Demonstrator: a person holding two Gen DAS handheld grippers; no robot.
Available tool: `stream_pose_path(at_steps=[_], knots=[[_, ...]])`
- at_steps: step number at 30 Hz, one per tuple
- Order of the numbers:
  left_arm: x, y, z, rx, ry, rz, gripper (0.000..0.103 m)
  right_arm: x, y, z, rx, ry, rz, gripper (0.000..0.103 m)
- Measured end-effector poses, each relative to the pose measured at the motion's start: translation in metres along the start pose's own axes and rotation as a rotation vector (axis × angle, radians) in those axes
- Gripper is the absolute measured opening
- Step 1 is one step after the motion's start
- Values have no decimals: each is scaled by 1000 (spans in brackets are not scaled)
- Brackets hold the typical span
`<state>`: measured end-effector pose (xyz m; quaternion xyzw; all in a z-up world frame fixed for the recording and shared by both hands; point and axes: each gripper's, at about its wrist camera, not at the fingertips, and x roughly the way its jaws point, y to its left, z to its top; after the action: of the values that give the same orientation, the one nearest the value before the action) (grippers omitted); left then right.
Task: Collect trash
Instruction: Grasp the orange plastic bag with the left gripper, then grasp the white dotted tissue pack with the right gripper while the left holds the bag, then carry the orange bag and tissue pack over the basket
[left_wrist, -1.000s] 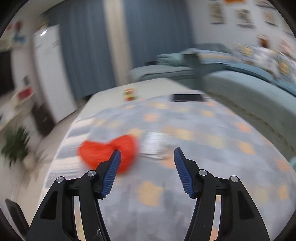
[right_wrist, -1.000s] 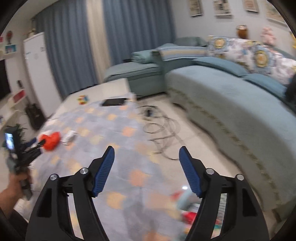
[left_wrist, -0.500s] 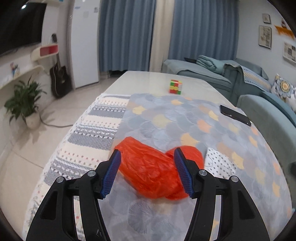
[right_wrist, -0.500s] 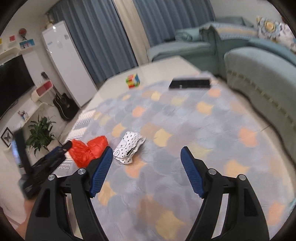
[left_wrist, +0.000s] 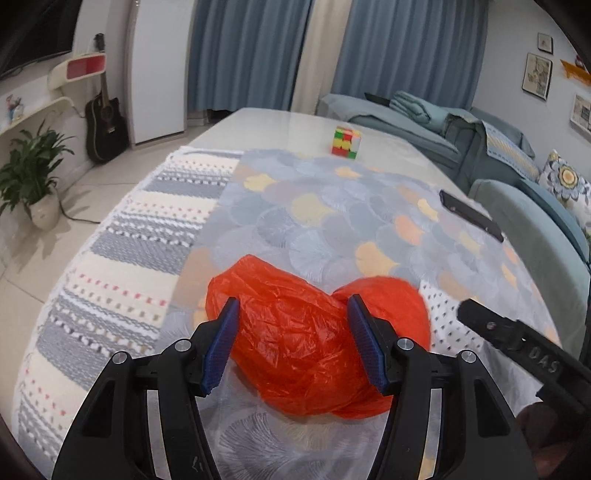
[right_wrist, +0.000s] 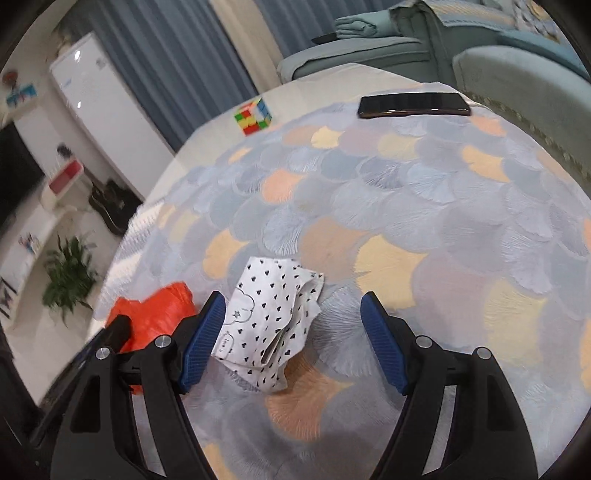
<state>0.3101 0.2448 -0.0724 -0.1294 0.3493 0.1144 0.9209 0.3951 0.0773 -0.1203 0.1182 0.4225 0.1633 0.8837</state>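
Between the spread jaws of the left gripper (left_wrist: 291, 345) sits the crumpled red plastic bag (left_wrist: 306, 339). It lies on the patterned tablecloth (left_wrist: 332, 206), right in front of the two blue pads. The jaws stand apart and neither pad seems to press on the bag yet. The bag's long way runs across the gap, and its far lobe sticks out past the right pad. So the left hand is the near one for the bag, and it only has to go down a bit and squeeze.

The right gripper (right_wrist: 291, 341) also has its jaws wide apart. The spotted white paper wrapper (right_wrist: 271, 321) lies just in front of its left pad, off to that side and not in the middle of the gap. That hand would need to slide left a little.

A second ago the bag was a small blur ahead of the left jaws, not between them. The right gripper was looking at the floor and sofa then, far from the wrapper. Both have come in close and low.
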Motion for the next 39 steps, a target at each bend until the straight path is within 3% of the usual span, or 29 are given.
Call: stream_pose_path(at_steps=[3,6,7,8,9,10,12,19,25,39], knots=[[6,6,-1,-35,29,4,54,9,7,0,-33,1,-39,72],[8,6,-3,-29,45,-5,38,13,15,1,-51,8,-82,69],[7,4,-3,-23,46,-7,32,14,19,0,-72,12,-110,58],[7,1,-3,-10,47,-14,28,13,21,-1,-87,17,-117,39],[6,-1,-4,-1,48,-18,18,13,22,-3,-100,25,-121,28],[5,-4,-4,14,47,-17,11,14,22,-3,-107,29,-128,19],[3,-9,-4,30,45,-19,6,13,19,-3,-99,36,-101,11],[-8,-10,3,10,32,-50,3,-2,16,0,-94,15,-56,3],[-26,-13,12,14,-23,-48,2,-23,27,5,-146,-59,-87,2],[-87,-44,30,145,-195,-34,2,-93,30,12,-191,-171,-93,2]])
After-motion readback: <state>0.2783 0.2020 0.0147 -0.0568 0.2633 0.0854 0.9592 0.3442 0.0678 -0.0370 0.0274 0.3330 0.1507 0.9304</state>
